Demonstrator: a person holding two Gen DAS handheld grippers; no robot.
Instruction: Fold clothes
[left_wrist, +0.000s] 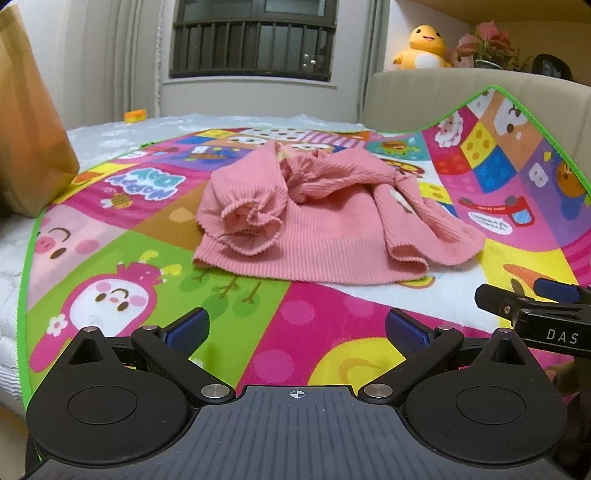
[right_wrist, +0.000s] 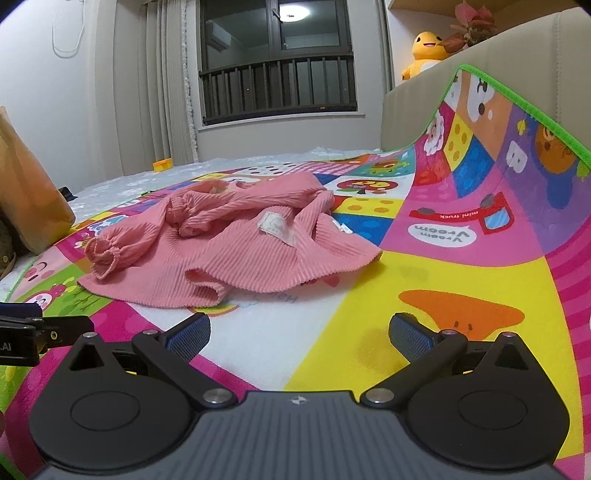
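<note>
Right now the pink ribbed top (left_wrist: 314, 218) lies crumpled in the middle of the bright cartoon play mat (left_wrist: 155, 266), one frilled cuff (left_wrist: 251, 221) bunched up on its left side and a white label (right_wrist: 275, 227) showing near the neck. Both claws hang over the near part of the mat, short of the cloth: the left gripper (left_wrist: 297, 328) spread wide and empty, the right gripper (right_wrist: 299, 332) equally wide, gripping nothing. The mat's far right edge climbs a beige headboard (left_wrist: 424, 92). A yellow plush duck (left_wrist: 424, 48) sits on the ledge beyond, and a brown paper bag (left_wrist: 29, 122) stands at the left.
</note>
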